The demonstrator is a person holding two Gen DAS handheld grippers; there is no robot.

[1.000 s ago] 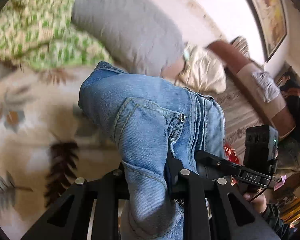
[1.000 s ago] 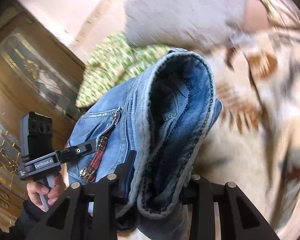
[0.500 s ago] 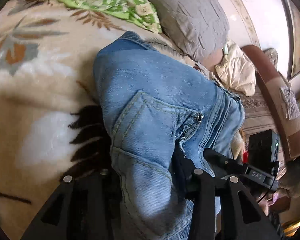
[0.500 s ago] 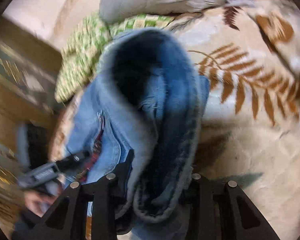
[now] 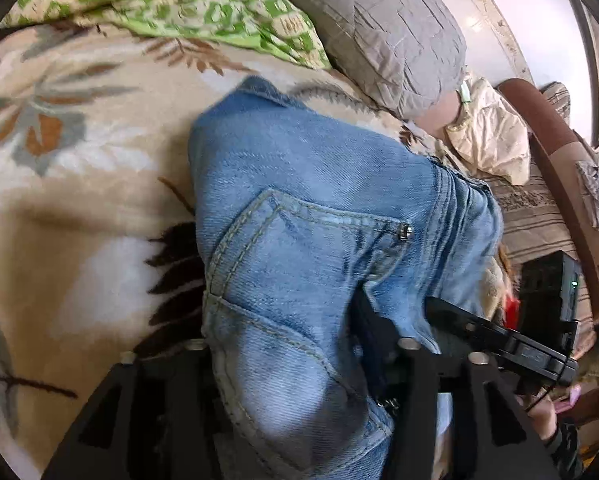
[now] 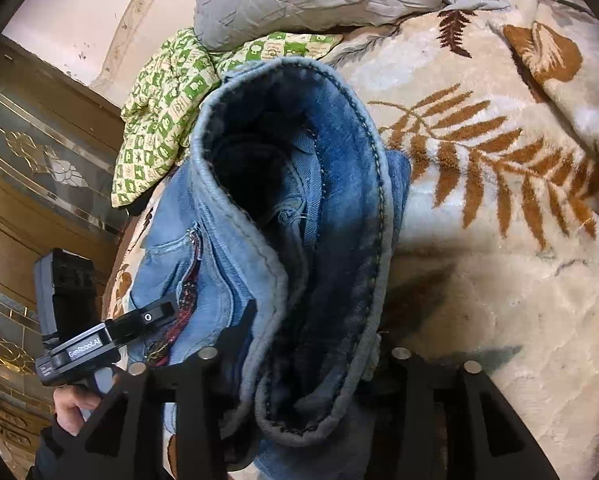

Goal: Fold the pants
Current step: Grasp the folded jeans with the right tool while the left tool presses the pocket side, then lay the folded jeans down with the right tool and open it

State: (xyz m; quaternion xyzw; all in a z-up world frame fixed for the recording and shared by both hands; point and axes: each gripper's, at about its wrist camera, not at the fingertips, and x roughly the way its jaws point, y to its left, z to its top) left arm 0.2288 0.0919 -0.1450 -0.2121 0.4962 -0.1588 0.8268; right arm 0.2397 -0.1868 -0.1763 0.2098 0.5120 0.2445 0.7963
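Jeans point(image 5: 311, 208): folded into a thick denim bundle, lying on the leaf-print blanket point(image 5: 79, 208) of a bed, back pocket point(image 5: 299, 248) up in the left view, an open cuff or waist mouth gaping toward the right camera.

Left gripper point(image 5: 295, 364): jaws opening, denim between them; pads hidden by the bundle, so contact cannot be told for certain, though a gap shows at the left finger.

Right gripper point(image 6: 303, 360): jaws opening around 2 or more stacked layers of hem; cloth between the fingers, apparently slack rather than pinched.

Surroundings: grey pillow point(image 5: 379, 28) and green checked quilt point(image 5: 187, 4) just beyond the bundle; other gripper and the hand point(image 6: 75, 400) holding it visible in the right view.

Likely stage: release after the fold is laid down.

Risk 1: springy denim unrolling once let go, the top layer sliding off the soft blanket.

Risk 2: a finger snagging on the hem or pocket seam during withdrawal, dragging the fold open.

Risk 3: uneven release, 1 side freed first, skewing the stack.

Risk 4: the open mouth of cloth staying puffed, leaving a lumpy, unfinished fold.
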